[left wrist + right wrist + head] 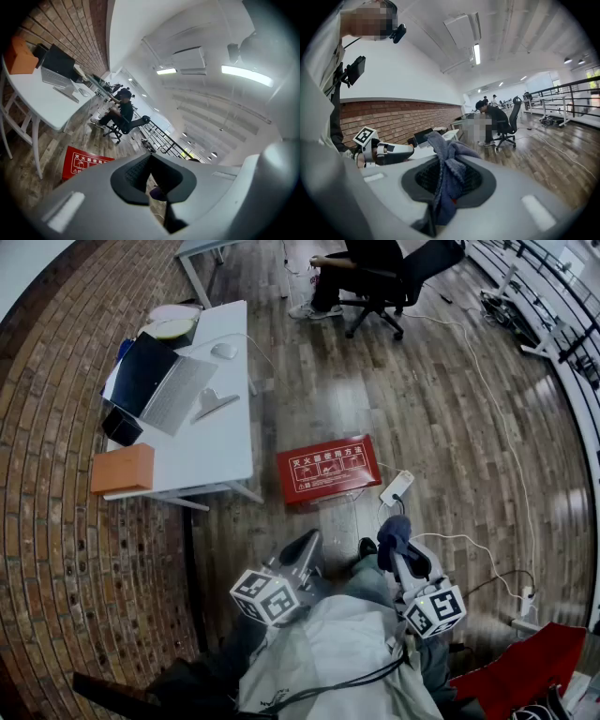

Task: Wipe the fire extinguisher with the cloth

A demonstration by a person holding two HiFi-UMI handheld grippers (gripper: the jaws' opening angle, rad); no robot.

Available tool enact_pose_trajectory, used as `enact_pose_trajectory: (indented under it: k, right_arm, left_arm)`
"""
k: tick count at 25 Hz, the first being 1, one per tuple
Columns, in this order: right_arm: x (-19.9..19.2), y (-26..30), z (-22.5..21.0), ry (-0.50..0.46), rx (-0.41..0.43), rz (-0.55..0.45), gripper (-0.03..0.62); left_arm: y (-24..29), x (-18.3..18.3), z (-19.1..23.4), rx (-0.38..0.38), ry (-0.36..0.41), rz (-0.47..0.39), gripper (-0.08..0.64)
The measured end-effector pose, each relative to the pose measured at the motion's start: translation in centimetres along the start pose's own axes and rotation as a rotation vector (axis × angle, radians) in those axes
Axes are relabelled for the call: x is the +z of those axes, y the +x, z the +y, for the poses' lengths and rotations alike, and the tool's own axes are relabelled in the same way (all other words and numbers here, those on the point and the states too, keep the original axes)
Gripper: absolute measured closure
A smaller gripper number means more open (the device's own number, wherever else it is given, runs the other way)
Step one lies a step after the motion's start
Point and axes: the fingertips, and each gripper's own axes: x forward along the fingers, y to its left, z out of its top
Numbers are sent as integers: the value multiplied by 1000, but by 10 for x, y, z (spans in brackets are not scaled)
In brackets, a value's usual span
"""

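A flat red fire-extinguisher box (328,468) with white print lies on the wooden floor in front of me, and its corner (84,162) shows in the left gripper view. No extinguisher itself is in view. My right gripper (396,540) is shut on a bunched blue-grey cloth (394,529), held low, just short of the box. In the right gripper view the cloth (446,161) stands up between the pads of that gripper (447,182). My left gripper (307,545) hangs beside it with its jaws together and nothing between them; it shows again as the left gripper (151,180).
A white desk (230,432) at the left carries a laptop (159,381) and an orange box (123,469), against a brick wall. A white power strip (397,487) and cables lie right of the red box. A person sits in an office chair (384,287) far ahead.
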Motion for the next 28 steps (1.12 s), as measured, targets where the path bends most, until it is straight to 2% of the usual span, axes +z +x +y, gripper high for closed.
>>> enact_pose_trajectory:
  k: [10,17,19,23,25,28]
  right_arm:
    - [0,22,15,-59,16,2,523]
    - [-3,33,13,-151,28,29,523]
    - [-4,41,11,-198,57,39,523]
    - [-12,66,1,-364,140,103,523]
    - [-19,88,-15,-390,189,168,523]
    - [-26,132,-50,-451,243,204,523]
  left_arm:
    - [-15,12,25,18,-11,-16,552]
    - [-7,12,37,55,19,-9,552]
    - [1,10,43,75,23,-6,552]
    - [26,6,61,140,19,5,552]
    - [43,6,70,179,14,4,552]
    - [73,8,91,235,12,-14,552]
